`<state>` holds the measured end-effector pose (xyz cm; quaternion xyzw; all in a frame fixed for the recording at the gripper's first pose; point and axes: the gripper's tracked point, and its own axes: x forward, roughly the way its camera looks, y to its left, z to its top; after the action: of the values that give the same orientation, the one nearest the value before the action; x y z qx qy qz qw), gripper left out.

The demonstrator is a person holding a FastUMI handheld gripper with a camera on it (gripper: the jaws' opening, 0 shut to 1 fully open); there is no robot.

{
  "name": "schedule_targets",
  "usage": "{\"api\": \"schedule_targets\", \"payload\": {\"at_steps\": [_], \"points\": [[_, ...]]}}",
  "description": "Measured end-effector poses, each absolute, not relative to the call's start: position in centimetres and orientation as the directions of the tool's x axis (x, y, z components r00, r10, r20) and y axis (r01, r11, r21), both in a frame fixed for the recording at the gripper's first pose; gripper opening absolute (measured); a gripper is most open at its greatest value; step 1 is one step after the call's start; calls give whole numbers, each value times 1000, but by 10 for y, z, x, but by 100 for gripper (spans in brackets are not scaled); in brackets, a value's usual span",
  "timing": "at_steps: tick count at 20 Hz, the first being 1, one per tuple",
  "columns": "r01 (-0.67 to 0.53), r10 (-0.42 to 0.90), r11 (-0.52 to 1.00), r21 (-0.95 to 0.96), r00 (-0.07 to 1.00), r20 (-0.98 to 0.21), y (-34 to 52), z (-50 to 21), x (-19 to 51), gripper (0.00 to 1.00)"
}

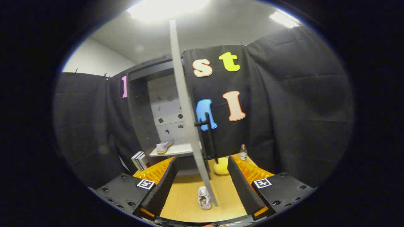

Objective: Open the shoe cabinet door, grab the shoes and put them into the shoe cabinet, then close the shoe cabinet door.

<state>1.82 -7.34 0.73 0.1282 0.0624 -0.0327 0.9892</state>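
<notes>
The fingers (pixel 202 186) are spread wide apart and hold nothing. Between them, on the table (pixel 186 205), lies a white shoe (pixel 204 198) (waiting to be picked up, I think). Just past it the cabinet door (pixel 186 107) stands open, seen edge-on, with its black handle (pixel 210 137) sticking out. Inside, another shoe (pixel 164 147) sits on the shelf (pixel 175 150), already put away.
</notes>
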Motion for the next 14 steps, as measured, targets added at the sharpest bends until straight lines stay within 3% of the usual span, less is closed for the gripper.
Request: {"api": "schedule_targets", "payload": {"at_steps": [6, 10, 14], "points": [[-130, 150, 982, 133, 977, -152, 22, 1, 37, 98], [-197, 219, 970, 143, 962, -162, 75, -17, 70, 98], [-214, 247, 965, 155, 938, -245, 110, -59, 115, 98]]}}
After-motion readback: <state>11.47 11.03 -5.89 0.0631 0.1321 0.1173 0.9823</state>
